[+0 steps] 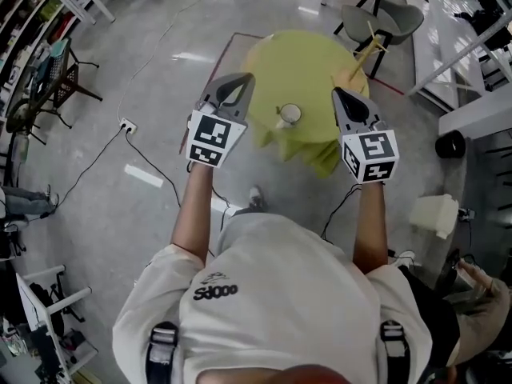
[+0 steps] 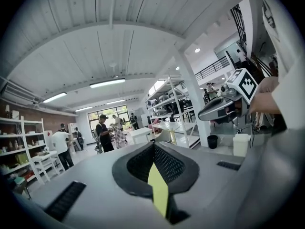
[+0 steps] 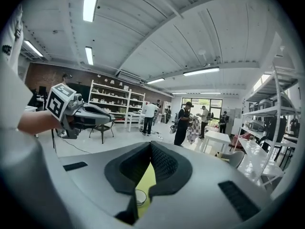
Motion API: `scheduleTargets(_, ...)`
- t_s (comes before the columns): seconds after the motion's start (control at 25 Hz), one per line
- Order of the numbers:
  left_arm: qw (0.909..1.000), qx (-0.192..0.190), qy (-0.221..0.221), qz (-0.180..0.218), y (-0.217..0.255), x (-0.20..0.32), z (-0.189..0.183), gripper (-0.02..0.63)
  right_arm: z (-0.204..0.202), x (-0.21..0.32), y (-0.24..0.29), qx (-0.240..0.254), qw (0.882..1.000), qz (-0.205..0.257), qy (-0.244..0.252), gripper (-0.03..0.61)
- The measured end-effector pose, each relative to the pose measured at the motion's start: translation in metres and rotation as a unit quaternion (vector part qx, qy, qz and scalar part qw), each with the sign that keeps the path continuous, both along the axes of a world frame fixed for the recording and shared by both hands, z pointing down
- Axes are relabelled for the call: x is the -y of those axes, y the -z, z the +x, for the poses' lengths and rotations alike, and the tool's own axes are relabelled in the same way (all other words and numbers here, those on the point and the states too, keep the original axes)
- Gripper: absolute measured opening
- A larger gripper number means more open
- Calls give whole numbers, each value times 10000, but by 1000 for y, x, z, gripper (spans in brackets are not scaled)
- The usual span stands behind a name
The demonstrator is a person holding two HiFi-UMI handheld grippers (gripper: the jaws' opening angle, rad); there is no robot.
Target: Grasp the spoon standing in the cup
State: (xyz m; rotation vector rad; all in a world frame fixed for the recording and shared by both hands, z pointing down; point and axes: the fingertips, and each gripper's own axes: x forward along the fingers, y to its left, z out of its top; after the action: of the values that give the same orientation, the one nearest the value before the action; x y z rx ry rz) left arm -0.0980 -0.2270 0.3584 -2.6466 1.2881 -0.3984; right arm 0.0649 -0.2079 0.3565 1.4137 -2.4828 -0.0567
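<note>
Yellow-green cloth covered the round counter (image 1: pixel 308 58), and the white cup (image 1: pixel 290 114) stood on it toward the edge nearest the person, alone on the cloth. The spoon (image 1: pixel 282 123) showed only as a pale sliver leaning at the cup's rim, too small to be sure of its angle.

Judged from this, the task had not got past the approach. In the head view the left hand-held gripper (image 1: pixel 242 81) hung to the left of the cup and the right hand-held gripper (image 1: pixel 342 96) to its right. Both were well apart from it and held above the counter, neither one touching cup or spoon.

The left gripper view showed that tool's 2 jaws closed tip to tip with nothing between them, only a strip of the cloth visible through the gap lower down. The right gripper view showed the same: jaws together at the tip and empty, with the cup (image 3: pixel 138 197) glimpsed low through the slot beneath them. Both cameras looked out across the room more than down at the counter.

So nothing of the grasp was done. What was left, as I judged it, was everything. 1 hand-held gripper had to tip down toward the cup, spread its jaws, bring them to either side of the spoon's handle above the rim, and close.
</note>
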Motion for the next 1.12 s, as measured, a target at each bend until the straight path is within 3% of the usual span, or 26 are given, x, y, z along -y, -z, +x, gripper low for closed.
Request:
scheduleTargets(0.24, 9992, -68, -202, -341, -24, 41, -18, 28, -20, 36, -19, -153, 9997, -154, -73, 23)
scheduleTargets(0.6, 9887, -366, -202, -1439, -95, 71, 21, 29, -5, 70, -70, -339, 9971, -621, 265, 23)
scheduleTargets(0.76, 9792, -565, -28, -1948, -129, 82, 36, 33, 2, 85, -95, -409, 9940, -883, 503, 23)
scheduleTargets(0.84, 9738, -619, 95, -2186, -149, 86, 43, 107, 10, 92, -109, -371, 9923, -1040, 562, 23)
scheduleTargets(1.12, 9419, -718, 805, -3181, -236, 86, 51, 81, 31, 106, -155, -294, 9852, -1506, 763, 23)
